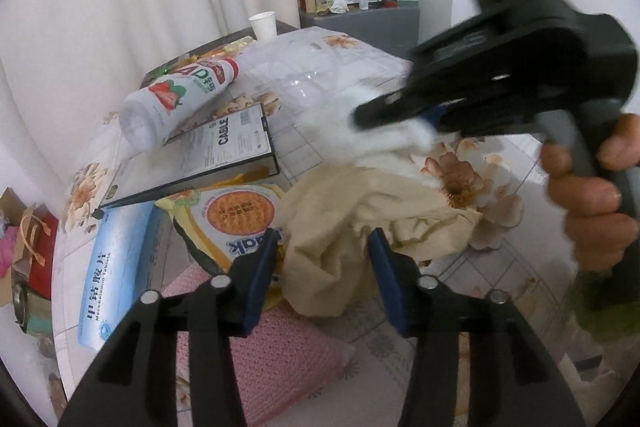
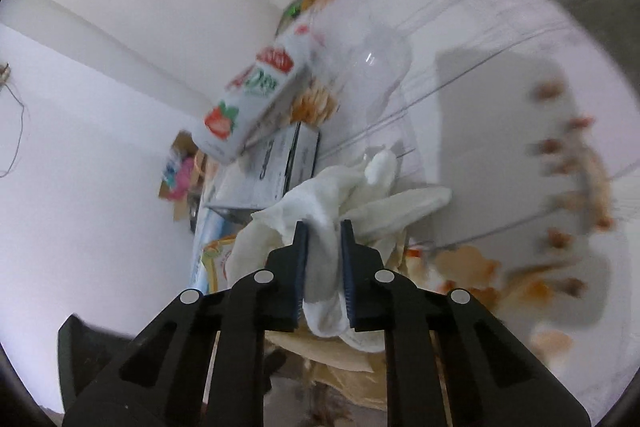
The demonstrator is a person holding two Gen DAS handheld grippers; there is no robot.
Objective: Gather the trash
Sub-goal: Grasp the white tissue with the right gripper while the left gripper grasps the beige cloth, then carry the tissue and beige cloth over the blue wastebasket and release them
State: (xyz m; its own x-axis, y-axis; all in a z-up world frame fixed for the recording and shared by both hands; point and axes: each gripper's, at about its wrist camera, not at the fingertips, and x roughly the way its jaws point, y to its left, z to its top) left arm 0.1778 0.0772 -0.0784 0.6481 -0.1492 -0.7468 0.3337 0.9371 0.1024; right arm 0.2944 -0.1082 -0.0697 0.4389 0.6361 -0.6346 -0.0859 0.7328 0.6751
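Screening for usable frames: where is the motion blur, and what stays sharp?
Left wrist view: the right gripper and white tissue smear; the bottle and box label read sharp. Right wrist view: flowered tablecloth streaks; fingers crisp.

The flat black-edged box [image 1: 224, 151] carries a white label reading "CABLE" beside a barcode. The blue-and-white carton [image 1: 116, 279] reads "Mecobalamin Tablets" under Chinese characters. The yellow snack packet [image 1: 236, 223] shows inverted blue letters, partly hidden, ending "ak". The strawberry drink bottle [image 1: 180, 99] bears large red "AD" lettering; its smaller print is illegible.
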